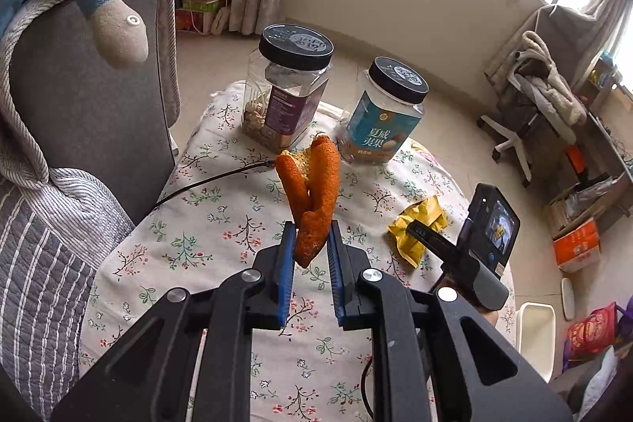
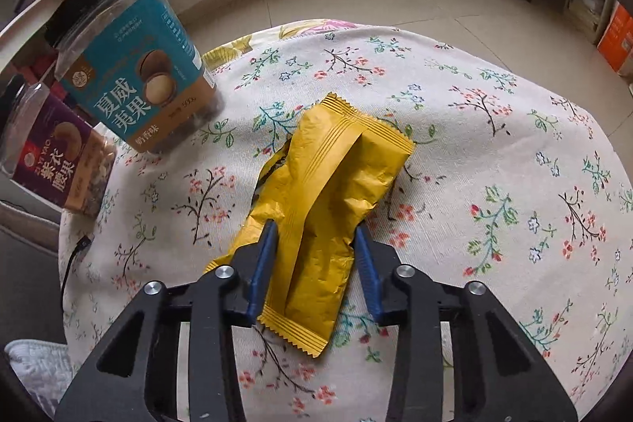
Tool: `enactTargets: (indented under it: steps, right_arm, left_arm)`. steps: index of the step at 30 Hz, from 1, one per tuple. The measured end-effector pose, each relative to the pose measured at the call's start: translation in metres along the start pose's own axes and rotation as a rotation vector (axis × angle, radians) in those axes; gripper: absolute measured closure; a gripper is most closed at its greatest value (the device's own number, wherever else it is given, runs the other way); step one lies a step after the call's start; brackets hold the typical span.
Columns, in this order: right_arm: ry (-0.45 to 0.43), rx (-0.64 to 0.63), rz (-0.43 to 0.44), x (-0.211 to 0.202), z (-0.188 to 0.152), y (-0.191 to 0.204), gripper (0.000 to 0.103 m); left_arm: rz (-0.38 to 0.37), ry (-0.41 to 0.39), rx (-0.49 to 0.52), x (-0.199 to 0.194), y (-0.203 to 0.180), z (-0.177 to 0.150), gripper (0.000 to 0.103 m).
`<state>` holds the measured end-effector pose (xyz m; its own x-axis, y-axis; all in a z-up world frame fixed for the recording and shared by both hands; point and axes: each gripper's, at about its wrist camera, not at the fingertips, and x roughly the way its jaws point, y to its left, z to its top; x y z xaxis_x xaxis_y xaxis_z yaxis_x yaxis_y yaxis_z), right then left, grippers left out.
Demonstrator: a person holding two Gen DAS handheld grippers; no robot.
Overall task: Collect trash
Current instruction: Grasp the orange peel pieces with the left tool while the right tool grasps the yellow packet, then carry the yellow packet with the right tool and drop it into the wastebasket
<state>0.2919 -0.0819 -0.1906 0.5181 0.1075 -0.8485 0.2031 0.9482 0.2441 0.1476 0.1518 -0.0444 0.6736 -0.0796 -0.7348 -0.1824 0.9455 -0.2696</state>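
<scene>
Orange peel (image 1: 316, 192), curled and dried, stands up between the blue pads of the left gripper (image 1: 312, 244); the fingers (image 1: 285, 256) pinch its lower end and hold it lifted above the floral cloth of the counter (image 1: 205, 224). Beyond it, near the counter's far edge, stand two clear jars with black lids, a purple-labelled jar (image 1: 283, 93) and a teal-labelled jar (image 1: 385, 113). Toward the counter's right edge lies a yellow wrapper (image 1: 419, 228), with the right gripper (image 1: 429, 238) reaching over it. A grey sofa (image 1: 91, 113) sits beside the counter's left edge.

From the right wrist, the yellow wrapper (image 2: 328, 192) lies crumpled on the cloth in mid-counter. The right gripper's (image 2: 314, 240) fingers (image 2: 263, 263) are spread on either side of its near end, not clamping it. Both jars stand at the far left corner.
</scene>
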Motion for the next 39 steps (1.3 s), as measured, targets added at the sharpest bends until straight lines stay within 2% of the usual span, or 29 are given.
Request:
enactTargets:
  steps: [2,6,14,21,30,39]
  right_arm:
    - [-0.004,0.002,0.037,-0.012,-0.007,-0.012,0.077]
    - [-0.014,-0.022,0.054,-0.033,-0.02,-0.027,0.081]
    - [-0.065,-0.142,0.073,-0.089,-0.044,-0.046,0.081]
    - [-0.161,-0.199,0.101,-0.153,-0.047,-0.071,0.081]
    - [-0.278,-0.186,0.106,-0.217,-0.04,-0.123,0.081]
    - [-0.401,-0.113,0.034,-0.257,-0.039,-0.192,0.081]
  left_arm:
    - [-0.002,-0.008,0.012,-0.003,-0.004,-0.001,0.087]
    - [-0.008,-0.015,0.032,-0.007,-0.015,-0.005,0.087]
    - [-0.006,-0.036,0.081,-0.014,-0.042,-0.016,0.087]
    - [0.01,-0.064,0.16,-0.018,-0.073,-0.031,0.087]
    - [0.006,-0.136,0.26,-0.029,-0.115,-0.048,0.087]
    - [-0.022,-0.164,0.351,-0.033,-0.16,-0.067,0.087]
